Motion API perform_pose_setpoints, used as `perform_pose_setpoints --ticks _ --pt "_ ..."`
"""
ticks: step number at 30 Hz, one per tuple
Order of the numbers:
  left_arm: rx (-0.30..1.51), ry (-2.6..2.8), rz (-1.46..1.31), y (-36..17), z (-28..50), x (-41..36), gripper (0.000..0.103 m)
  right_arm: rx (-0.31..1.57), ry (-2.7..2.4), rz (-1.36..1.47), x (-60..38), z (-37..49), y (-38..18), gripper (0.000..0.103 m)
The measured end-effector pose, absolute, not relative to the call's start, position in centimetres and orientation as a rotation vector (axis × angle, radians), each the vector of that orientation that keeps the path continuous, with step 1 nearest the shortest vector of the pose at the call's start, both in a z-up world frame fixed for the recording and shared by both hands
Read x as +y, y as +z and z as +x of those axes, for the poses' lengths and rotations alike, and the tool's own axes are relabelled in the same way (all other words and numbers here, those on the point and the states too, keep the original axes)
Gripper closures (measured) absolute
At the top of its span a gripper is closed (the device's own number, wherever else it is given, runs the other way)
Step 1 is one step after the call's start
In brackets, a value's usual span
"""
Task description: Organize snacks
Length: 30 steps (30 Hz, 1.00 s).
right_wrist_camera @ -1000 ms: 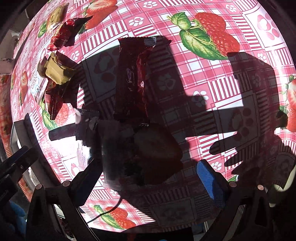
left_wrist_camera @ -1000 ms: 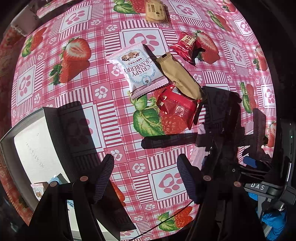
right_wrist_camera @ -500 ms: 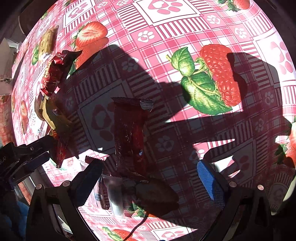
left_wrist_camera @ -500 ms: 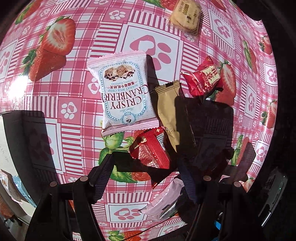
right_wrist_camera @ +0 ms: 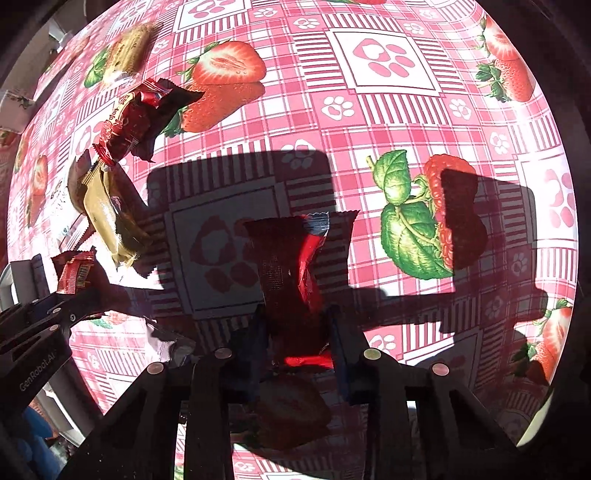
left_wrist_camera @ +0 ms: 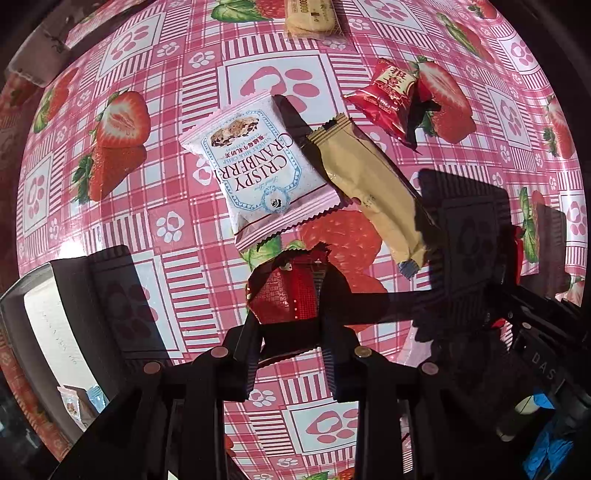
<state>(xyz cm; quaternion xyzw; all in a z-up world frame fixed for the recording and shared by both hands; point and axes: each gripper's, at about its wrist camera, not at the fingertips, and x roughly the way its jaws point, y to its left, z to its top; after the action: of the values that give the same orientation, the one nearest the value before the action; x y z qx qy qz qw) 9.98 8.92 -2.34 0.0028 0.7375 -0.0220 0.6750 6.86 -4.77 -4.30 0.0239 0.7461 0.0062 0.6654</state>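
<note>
My left gripper [left_wrist_camera: 290, 325] is shut on a small red snack packet [left_wrist_camera: 284, 293], which also shows at the left of the right wrist view [right_wrist_camera: 75, 275]. My right gripper [right_wrist_camera: 295, 325] is shut on a long dark red snack bar [right_wrist_camera: 291, 266]. On the strawberry tablecloth lie a white Crispy Cranberry packet [left_wrist_camera: 255, 173], a tan bar [left_wrist_camera: 373, 184], a red candy packet [left_wrist_camera: 391, 92] and a biscuit pack [left_wrist_camera: 312, 16]. The tan bar [right_wrist_camera: 107, 218] and the red candy packet [right_wrist_camera: 125, 122] also show in the right wrist view.
A dark box with a white inside [left_wrist_camera: 44, 332] stands at the lower left of the left wrist view and holds a few small packets [left_wrist_camera: 79, 404]. The right gripper's body [left_wrist_camera: 524, 332] is close at the right. A clear wrapper [right_wrist_camera: 162, 341] lies between the grippers.
Both grippers went from open to shut. The left closed on the small red packet. The right closed on the long dark red bar. Both cameras moved in closer to their snacks.
</note>
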Motion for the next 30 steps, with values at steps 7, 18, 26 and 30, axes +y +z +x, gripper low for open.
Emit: perform_pose_setpoints --ticks 7,18,26,30 --pt "1.693 -0.112 0.089 -2.7 2.7 9.6 0.07 1.709 0.074 0.042 -5.7 1.4 -4.1 0.072" --pt "1.674 -0.139 0.108 -3.0 0.8 12.3 0.032 1.759 -0.011 0.146 -9.2 -5.6 -4.1 0.012" --pt "1.695 -0.145 0.177 -4.8 1.6 14.4 0.024 1.768 -0.038 0.093 -7.5 -3.1 -5.3 0.012" --pt "1.685 -0.162 0.203 -5.3 -0.7 12.8 0.019 1.769 -0.046 0.064 -5.1 -2.7 -6.3 0.001"
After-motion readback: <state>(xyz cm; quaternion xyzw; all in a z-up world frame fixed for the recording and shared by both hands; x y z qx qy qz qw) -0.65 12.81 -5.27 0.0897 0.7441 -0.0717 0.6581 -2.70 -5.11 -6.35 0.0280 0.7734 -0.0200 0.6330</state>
